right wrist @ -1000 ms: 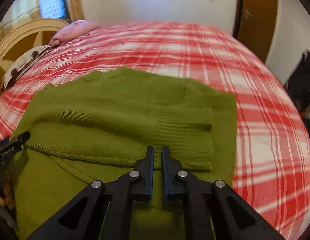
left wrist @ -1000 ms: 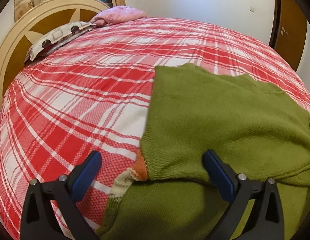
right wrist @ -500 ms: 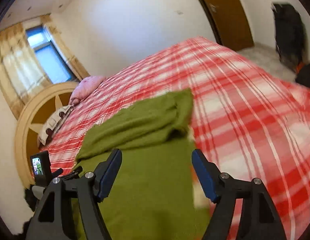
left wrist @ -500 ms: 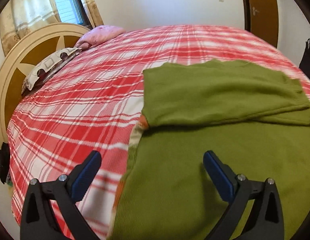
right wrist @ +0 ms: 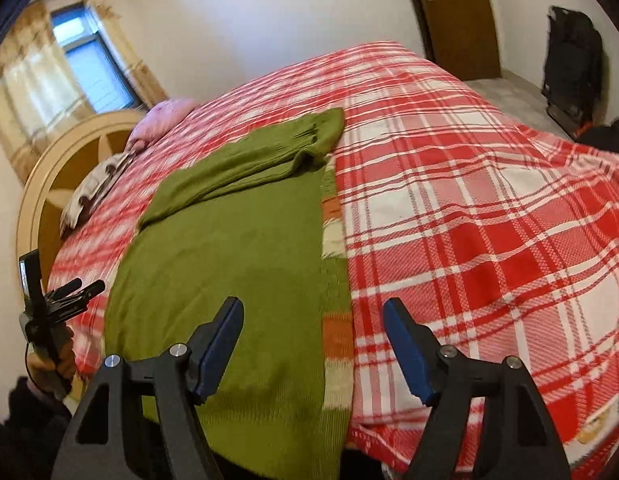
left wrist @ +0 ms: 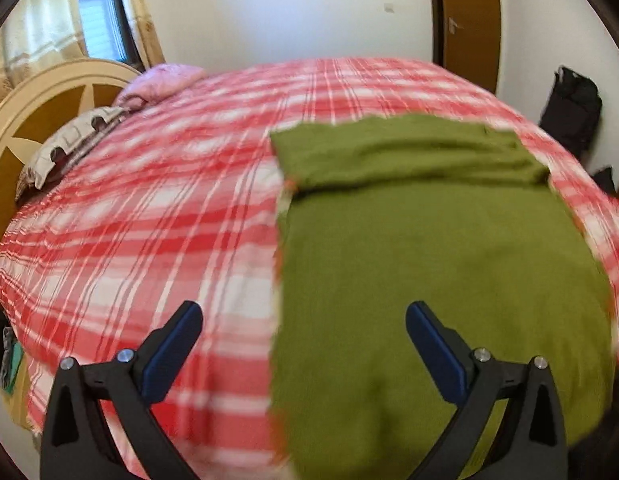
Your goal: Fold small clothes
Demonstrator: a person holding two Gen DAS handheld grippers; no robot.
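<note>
While both tools hang above the near edge of the bed (right wrist: 489, 216), the green sweater (left wrist: 429, 264) lies flat on the red-and-white plaid bedspread (left wrist: 149, 220), its far part doubled back toward the near side into a thick band across the far end. An orange-and-cream striped strip (right wrist: 335, 320) shows along the sweater's right edge in the right wrist view. The left hand-held gripper (left wrist: 303, 340) stands wide open with nothing between its blue pads; it straddles the sweater's left edge, one finger over the bedspread and one over the knit. The right hand-held gripper (right wrist: 313, 338) is likewise wide open and holds nothing, set above the sweater's right edge and the striped strip. In the right wrist view the left tool appears at the far left, gripped by a hand (right wrist: 49, 364). Pillows (left wrist: 81, 140) rest against the cream headboard (left wrist: 37, 96) on the far left, by a curtained window (right wrist: 93, 68). A brown door (left wrist: 465, 20) stands on the far wall and a black bag (right wrist: 571, 64) at the right.
</note>
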